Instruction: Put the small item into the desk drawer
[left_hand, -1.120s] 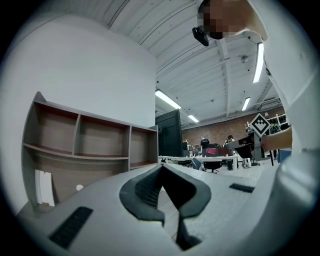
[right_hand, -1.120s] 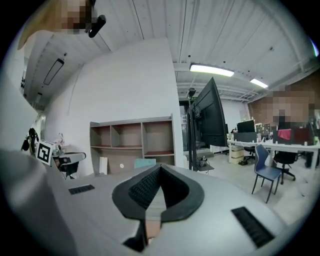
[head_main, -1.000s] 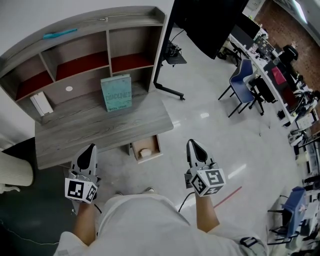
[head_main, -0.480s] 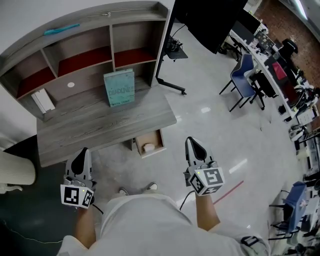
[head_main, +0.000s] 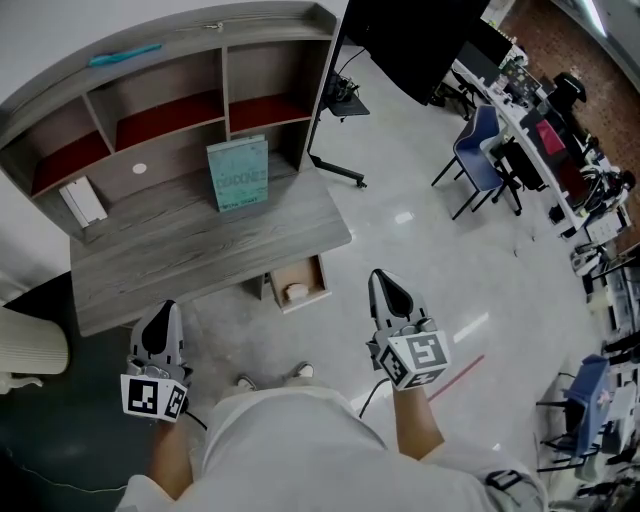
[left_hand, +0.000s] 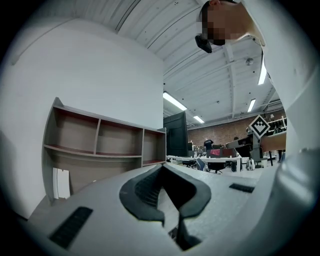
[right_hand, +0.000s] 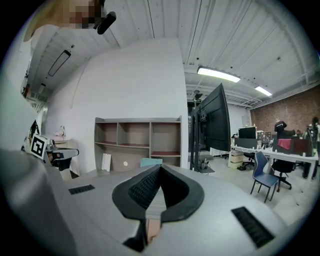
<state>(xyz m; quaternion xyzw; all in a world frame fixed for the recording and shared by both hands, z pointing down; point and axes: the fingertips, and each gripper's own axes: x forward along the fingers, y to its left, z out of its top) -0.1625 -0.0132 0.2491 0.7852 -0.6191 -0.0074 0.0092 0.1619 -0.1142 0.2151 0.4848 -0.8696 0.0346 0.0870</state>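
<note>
The desk's small drawer (head_main: 312, 271) stands open under the front edge of the grey desk (head_main: 200, 250). A small pale round item (head_main: 295, 292) lies inside it. My left gripper (head_main: 164, 312) hangs shut and empty in front of the desk's left end, pointing level at the shelf unit (left_hand: 100, 140). My right gripper (head_main: 384, 282) is also shut and empty, over the floor to the right of the drawer. In the left gripper view the jaws meet at the tip (left_hand: 161, 168); in the right gripper view they do the same (right_hand: 160, 168).
A teal book (head_main: 238, 172) leans upright on the desk; a white object (head_main: 82, 203) stands in the left shelf bay. A black screen on a stand (head_main: 335, 170) rises right of the desk. Blue chair (head_main: 478, 160) and work benches lie far right. A pale seat (head_main: 30, 350) sits left.
My left gripper has drawn back from the desk's front edge toward my body. The right gripper has barely shifted. The drawer stays open with the item in it.
</note>
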